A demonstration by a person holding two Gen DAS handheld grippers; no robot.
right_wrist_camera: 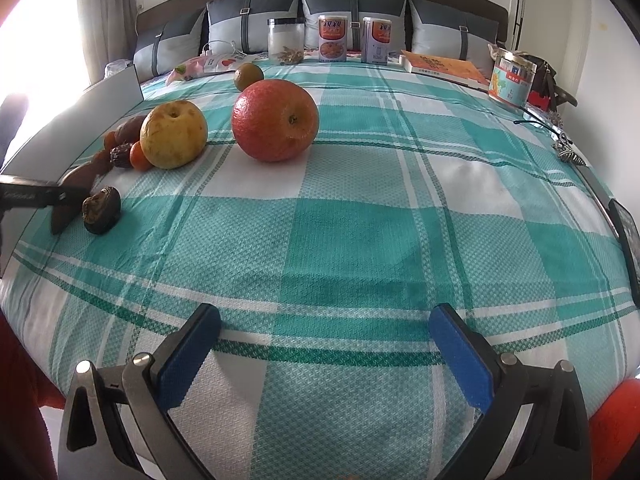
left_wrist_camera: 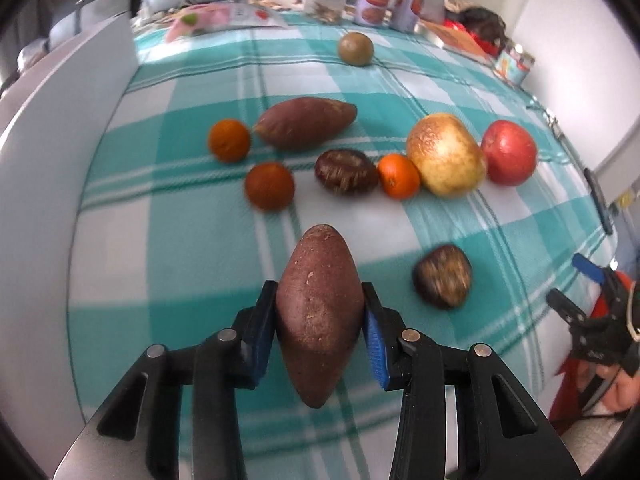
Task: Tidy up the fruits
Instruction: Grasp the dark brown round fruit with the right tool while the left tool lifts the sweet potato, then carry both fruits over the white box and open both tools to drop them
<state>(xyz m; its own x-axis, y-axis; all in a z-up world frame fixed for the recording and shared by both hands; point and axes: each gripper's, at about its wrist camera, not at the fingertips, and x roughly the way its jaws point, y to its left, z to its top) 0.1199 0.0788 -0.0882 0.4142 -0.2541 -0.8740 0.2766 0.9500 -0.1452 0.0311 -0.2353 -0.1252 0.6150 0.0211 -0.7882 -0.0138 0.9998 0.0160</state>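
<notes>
My left gripper (left_wrist_camera: 320, 320) is shut on a reddish-brown sweet potato (left_wrist_camera: 318, 312), held above the checked bedspread (left_wrist_camera: 180, 248). Beyond it lie a second sweet potato (left_wrist_camera: 306, 122), three small oranges (left_wrist_camera: 229, 140) (left_wrist_camera: 269, 186) (left_wrist_camera: 399, 176), two dark brown fruits (left_wrist_camera: 346, 171) (left_wrist_camera: 442, 276), a yellow pear (left_wrist_camera: 446, 154), a big red-orange fruit (left_wrist_camera: 509, 152) and a green-brown fruit (left_wrist_camera: 355, 49). My right gripper (right_wrist_camera: 324, 344) is open and empty over the bedspread's near edge. In the right wrist view the pear (right_wrist_camera: 174, 134) and the big red-orange fruit (right_wrist_camera: 275, 120) lie ahead on the left.
A white board (left_wrist_camera: 60, 128) stands along the bed's left side. Jars and tins (right_wrist_camera: 332, 38) stand by the pillows at the back. An orange book (right_wrist_camera: 444, 66) and a printed tin (right_wrist_camera: 512, 78) lie at the far right, with a dark flat device (right_wrist_camera: 626, 228) at the right edge.
</notes>
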